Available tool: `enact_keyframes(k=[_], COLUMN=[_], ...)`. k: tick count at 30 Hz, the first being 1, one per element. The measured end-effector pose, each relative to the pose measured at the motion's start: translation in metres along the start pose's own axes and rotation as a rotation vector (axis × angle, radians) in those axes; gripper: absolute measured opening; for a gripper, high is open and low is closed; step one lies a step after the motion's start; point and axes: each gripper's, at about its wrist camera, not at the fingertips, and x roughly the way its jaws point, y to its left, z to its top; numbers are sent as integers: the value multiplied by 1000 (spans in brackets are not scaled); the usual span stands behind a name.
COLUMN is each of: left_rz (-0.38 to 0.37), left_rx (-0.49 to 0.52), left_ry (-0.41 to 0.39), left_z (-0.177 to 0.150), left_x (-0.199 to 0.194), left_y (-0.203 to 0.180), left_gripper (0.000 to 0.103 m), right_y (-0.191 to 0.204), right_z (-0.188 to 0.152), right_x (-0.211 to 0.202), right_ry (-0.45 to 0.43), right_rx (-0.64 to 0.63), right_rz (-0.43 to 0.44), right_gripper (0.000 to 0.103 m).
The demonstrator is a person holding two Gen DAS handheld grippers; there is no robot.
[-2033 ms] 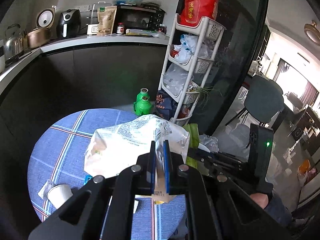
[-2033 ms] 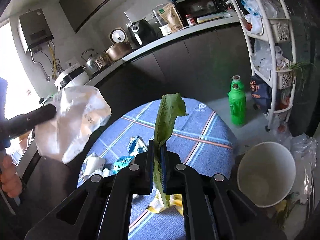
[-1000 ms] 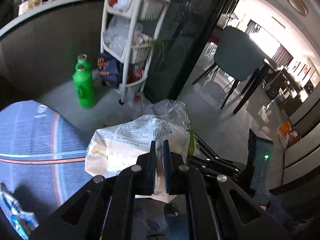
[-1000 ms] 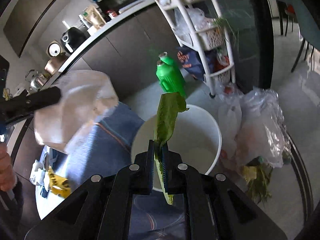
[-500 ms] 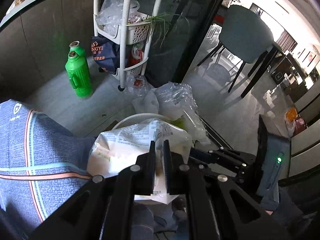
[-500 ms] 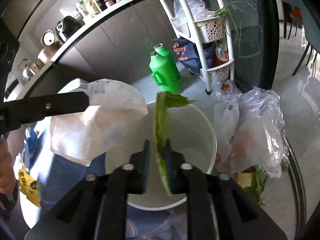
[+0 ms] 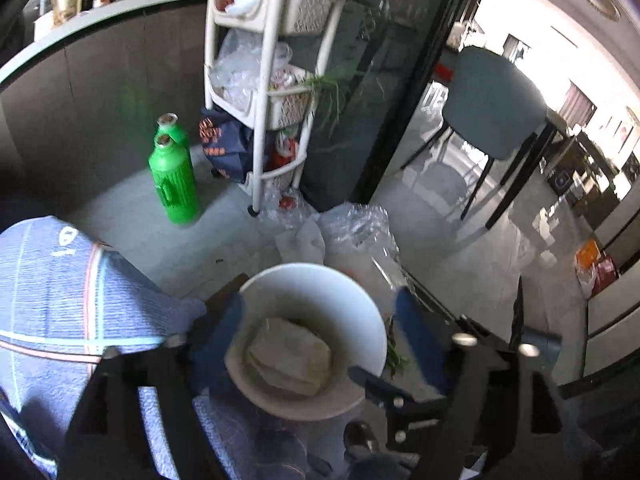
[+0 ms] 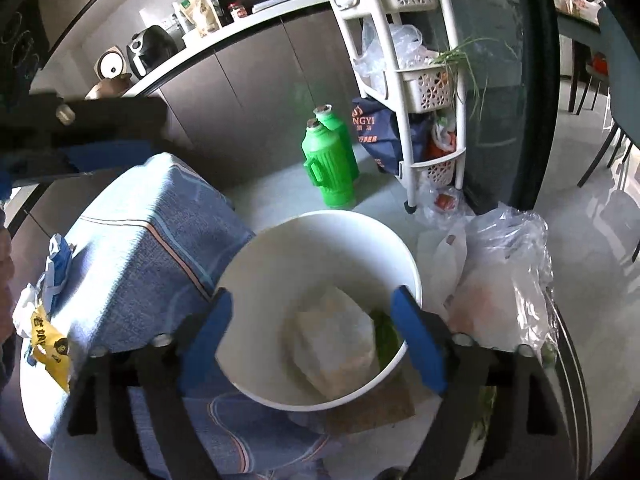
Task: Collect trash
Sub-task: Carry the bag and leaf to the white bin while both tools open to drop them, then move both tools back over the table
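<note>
Tongs on both sides stand released, with nothing between the blue pads. The left tongs (image 7: 320,336) and the right tongs (image 8: 320,336) have both just been opening, and each pair hangs over the white bucket (image 8: 256,280), which shows directly under the gap between the fingers.

Down in the bucket, below both pairs, lies the crumpled plastic bag (image 8: 332,340), pale, thin and wrinkled, folded into a rough block shape. Just beside it, on the side of the right finger, sits the green leaf (image 8: 386,338), soft and limp, partly hidden by the bag. So these two pieces of trash are already collected, in my judgement.

The bucket itself is round, smooth and hard, probably plastic, with a plain rim.

To the left of the right tongs is the table (image 8: 132,240), round, covered with a blue woven cloth that has pale and red stripes. On its near left edge some trash is left: a yellow wrapper (image 8: 50,350) with print, glossy and creased, and a blue and white wrapper (image 8: 56,260) beyond it, also crumpled. I judge that the task is only partly done, because these pieces must yet go to the bucket.

To the right of the bucket, on the floor, stand clear plastic bags (image 8: 508,276), shiny and full of folds. Farther away stand green plastic bottles (image 8: 330,160), ribbed and with handles, next to a white rack (image 8: 412,80) with pierced baskets.
</note>
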Motion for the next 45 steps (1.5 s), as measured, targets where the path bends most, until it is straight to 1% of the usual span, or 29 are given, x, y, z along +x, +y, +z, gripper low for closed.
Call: enact_keyframes(k=[1,2,4,8,12,15,20,25,27,31,33,34,36,39,42,45], left_rz=[2,10,18,34,61,106,222,292,309,367,378,377,375,374,370,358], left_rx=[-6,-17,-37,-101,-147,-182,-247,-333,-358,-385,-408,-418,-437,-452,-454,-472], left_ry=[-19,-44,-70,-87,-132,-178,-243,-246,-240,-221,-217,-216,-212,-208,-210,-219], left_z=[0,-1,-2,-9,-25,-48,-98,-152,-175,-220,-238,-247,-258,-276,-288,-291], left_x=[-7,-17,-33,-65,-105,-142,-205,-246,-258,-279,-288,-291,-294,-298,-300,-302], left_y=[-1,-1,-1,0,5,13,34,62,69,86,94,97,103,111,119,127], left_gripper=[98,100,99,99,99,99,99,99,99,99,99,99,99,99,99,99], right_y=[3,5,12,27,53,78,120,165,183,209,216,220,226,231,238,245], right_z=[0,0,2,7,8,5,-3,-13,-18,-25,-26,-27,-30,-35,-36,-37], right_x=[-5,-10,-20,-44,-68,-86,-107,-115,-114,-106,-98,-90,-77,-52,-41,-31], right_ry=[-6,-10,-17,-40,-62,-67,-79,-62,-46,-7,17,44,90,207,241,270], right_rx=[-3,-3,2,-1,-29,-67,-148,-239,-275,-301,-303,-305,-312,-363,-421,-496], right_rz=[-1,0,5,18,33,61,105,157,178,215,233,252,261,236,231,219], right_gripper=[94,94,94,94,94,94,94,94,94,94,94,94,93,93,91,91])
